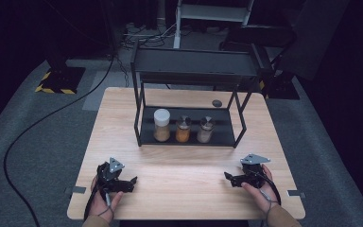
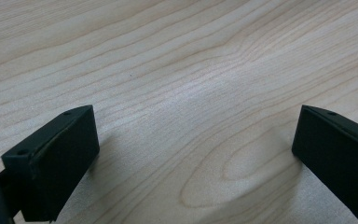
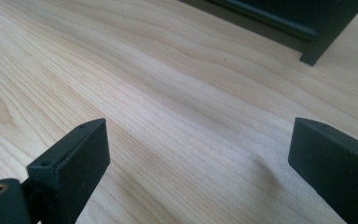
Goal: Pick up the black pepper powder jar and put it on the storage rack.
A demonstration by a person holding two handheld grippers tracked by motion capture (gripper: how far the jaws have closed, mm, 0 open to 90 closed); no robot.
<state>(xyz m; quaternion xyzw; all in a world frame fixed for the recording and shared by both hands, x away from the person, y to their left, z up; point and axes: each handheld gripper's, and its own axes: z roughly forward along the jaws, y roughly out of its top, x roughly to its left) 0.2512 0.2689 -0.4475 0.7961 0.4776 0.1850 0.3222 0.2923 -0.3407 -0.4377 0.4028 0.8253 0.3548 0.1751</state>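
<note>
High view. The left gripper (image 1: 131, 181) rests low over the near left part of the wooden desk (image 1: 184, 156), held in the person's left hand (image 1: 105, 196), its jaws pointing right toward the middle of the desk. The right gripper (image 1: 228, 177) sits at the near right, held in the right hand (image 1: 260, 191), its jaws pointing left. The two grippers face each other and are well apart, with bare wood between them. Each carries a grey three-cornered plate on top. A black two-tier metal rack (image 1: 191, 71) stands at the far middle of the desk. On its lower shelf three spice jars stand upright in a row: a white-lidded jar (image 1: 161, 125) at the left, a jar of orange powder (image 1: 183, 129) in the middle, and a jar of pale brown powder (image 1: 205, 130) at the right. The jars are near one another; all three are well apart from both grippers. A small dark round object (image 1: 216, 103) lies on the desk behind the rack, toward the right.

Left gripper view. The left gripper (image 2: 191, 144) has its jaws spread wide, one at each lower corner. Nothing is between them; wood grain of the desk (image 2: 177, 70) lies beyond.

Right gripper view. The right gripper (image 3: 198, 154) likewise has its jaws spread wide with nothing between them. The desk (image 3: 121, 70) lies below, and a foot and lower rail of the rack (image 3: 314, 35) show at the far upper right.
</note>
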